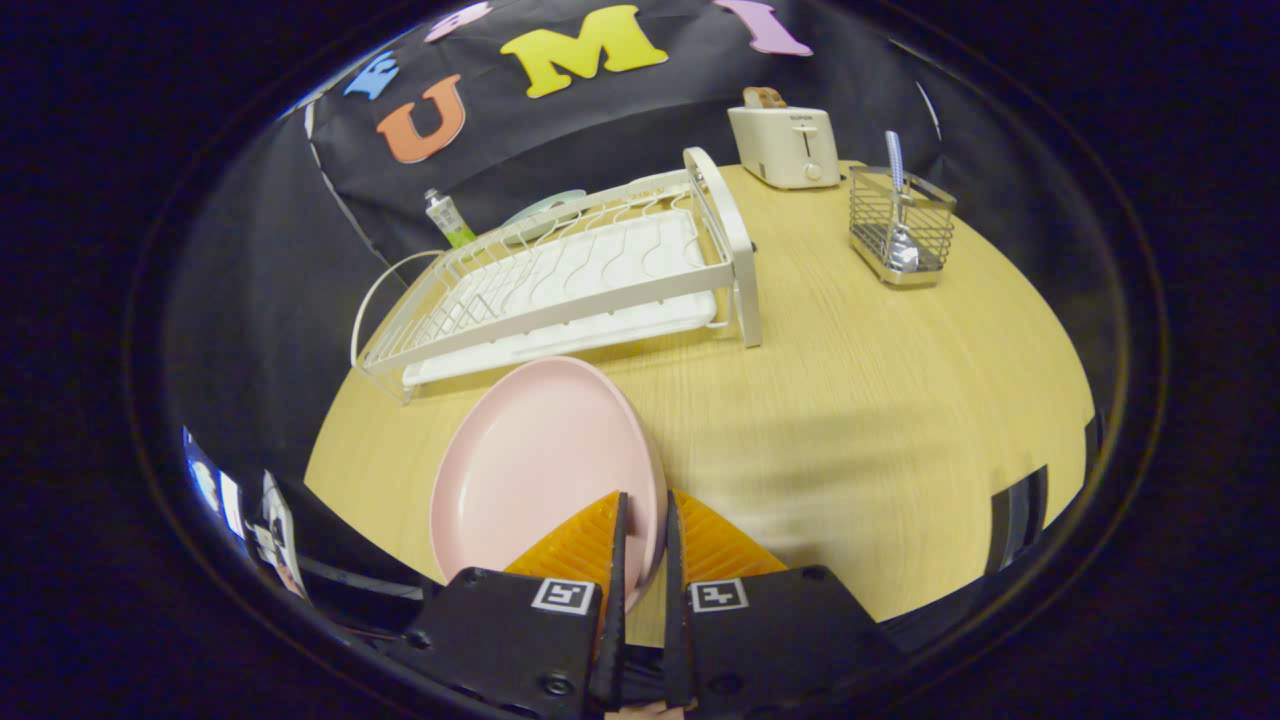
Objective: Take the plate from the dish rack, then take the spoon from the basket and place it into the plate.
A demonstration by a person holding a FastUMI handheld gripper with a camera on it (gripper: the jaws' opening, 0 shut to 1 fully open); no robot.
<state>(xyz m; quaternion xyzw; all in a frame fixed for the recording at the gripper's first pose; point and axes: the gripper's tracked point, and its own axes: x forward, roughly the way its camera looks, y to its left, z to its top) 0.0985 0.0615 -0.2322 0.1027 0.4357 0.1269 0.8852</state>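
A pink plate [535,465] is held by its near rim between my fingers, tilted over the wooden table [880,400]. My gripper [643,510] is shut on that rim, with both fingers pressing it. Beyond the plate stands the white dish rack [580,275], its slots bare. Far ahead and to the right sits a wire basket [900,232] with a spoon [897,180] standing in it, handle up.
A cream toaster [787,145] with bread in it stands behind the rack, beside the basket. A small tube [447,218] and a pale dish [545,210] lie behind the rack by the booth wall. The table's right edge curves close to the basket.
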